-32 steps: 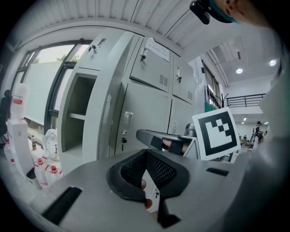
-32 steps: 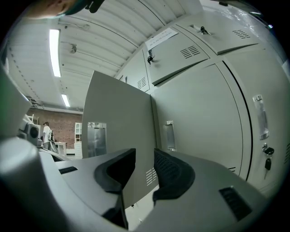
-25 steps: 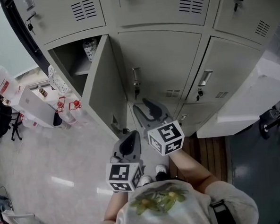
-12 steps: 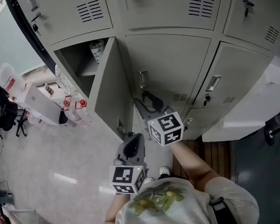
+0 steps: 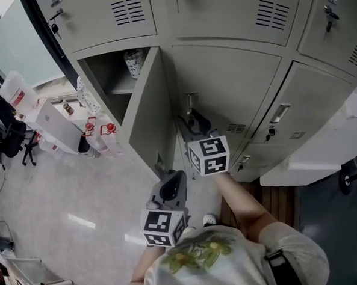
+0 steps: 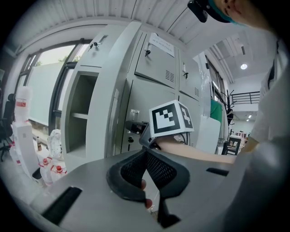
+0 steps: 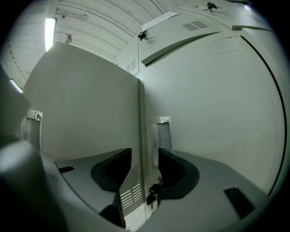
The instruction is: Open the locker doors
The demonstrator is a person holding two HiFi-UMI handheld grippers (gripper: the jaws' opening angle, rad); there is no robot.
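Right gripper: grey two-jaw claw with marker cube. State: jaws wide apart, having just been opening; nothing clamped. Place: just short of the handle, pointing at it roughly level.

Handle: upright silver metal pull, the landmark for this entry. It is set at the left margin of the middle locker door, a shut pale-grey sheet-metal panel stretching right of the handle. A small dark key hangs just below the handle.

Open locker door: same grey metal, swung out, just left of the handle. In the right gripper view its hinged edge, not the handle, stands in the gap between the jaws.

Left gripper: matching claw, jaws together, empty; well back from the handle, near the person's body.

Right-hand locker door: shut, well right of the handle.

Handling note (judgement): the step in hand appears to be seizing the handle.
- Shift the claw slightly right until the handle centres in the gap.
- Advance until both pads flank it, then close firmly.
- Pull in an arc, probably about a hinge on the side away from the handle.
- Risk: the left jaw fouling the open door's face.
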